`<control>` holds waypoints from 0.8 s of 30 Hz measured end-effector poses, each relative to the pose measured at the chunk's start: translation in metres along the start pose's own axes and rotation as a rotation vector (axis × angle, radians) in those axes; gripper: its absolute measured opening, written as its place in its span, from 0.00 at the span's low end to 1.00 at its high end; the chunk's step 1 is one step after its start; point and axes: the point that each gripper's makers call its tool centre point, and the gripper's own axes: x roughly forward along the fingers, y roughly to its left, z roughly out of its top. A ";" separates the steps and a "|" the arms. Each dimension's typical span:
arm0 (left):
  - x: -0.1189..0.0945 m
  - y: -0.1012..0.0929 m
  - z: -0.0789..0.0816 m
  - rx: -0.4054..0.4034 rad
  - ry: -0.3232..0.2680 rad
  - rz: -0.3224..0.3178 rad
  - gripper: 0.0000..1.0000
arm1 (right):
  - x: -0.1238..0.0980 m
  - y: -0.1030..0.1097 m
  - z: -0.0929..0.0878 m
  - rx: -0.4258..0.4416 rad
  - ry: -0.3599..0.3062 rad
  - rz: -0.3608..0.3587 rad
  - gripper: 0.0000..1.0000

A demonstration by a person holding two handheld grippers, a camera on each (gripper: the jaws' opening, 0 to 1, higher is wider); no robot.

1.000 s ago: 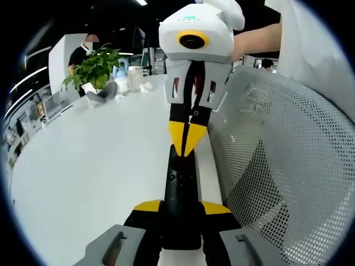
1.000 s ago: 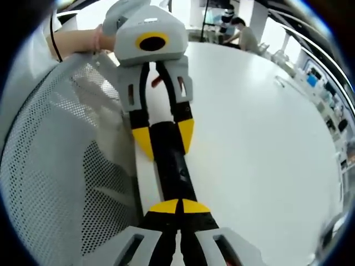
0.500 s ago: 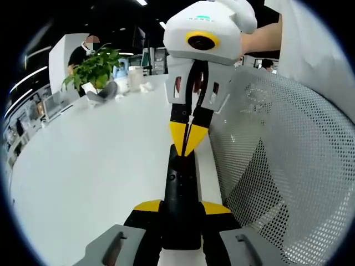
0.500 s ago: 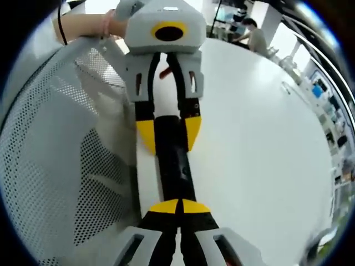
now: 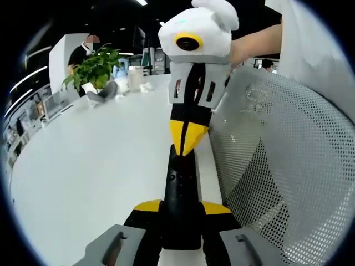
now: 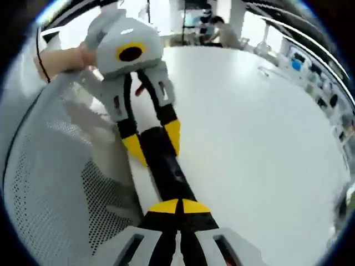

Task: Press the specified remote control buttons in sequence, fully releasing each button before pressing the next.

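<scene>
1. Left gripper view: my left gripper (image 5: pixel 180 213) at the bottom centre is clamped on the near end of the black remote control (image 5: pixel 181 183), which runs up the middle of the frame over the edge of the white table (image 5: pixel 94 166). The right gripper (image 5: pixel 187 145) comes down from the top, its yellow tips pinched together on the remote's far end. A mesh chair back (image 5: pixel 277 172) sits to the right.

2. Right gripper view: the right gripper (image 6: pixel 178 206) is closed at the bottom centre, tips together over the remote control (image 6: pixel 165 166); the left gripper (image 6: pixel 151 141) grips the remote from the upper left.

3. To press well, I'd hold the left steady, push straight down, then lift fully clear.
</scene>
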 end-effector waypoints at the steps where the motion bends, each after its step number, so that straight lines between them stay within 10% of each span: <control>1: 0.000 0.000 0.000 0.000 0.000 0.000 0.25 | 0.001 0.001 0.001 0.013 -0.014 0.007 0.00; 13: 0.000 0.000 0.000 -0.001 -0.001 0.000 0.25 | 0.002 0.004 0.000 -0.092 0.008 -0.011 0.00; 24: 0.000 0.000 0.000 0.000 -0.001 0.000 0.25 | 0.007 0.008 0.000 -0.433 0.098 -0.050 0.00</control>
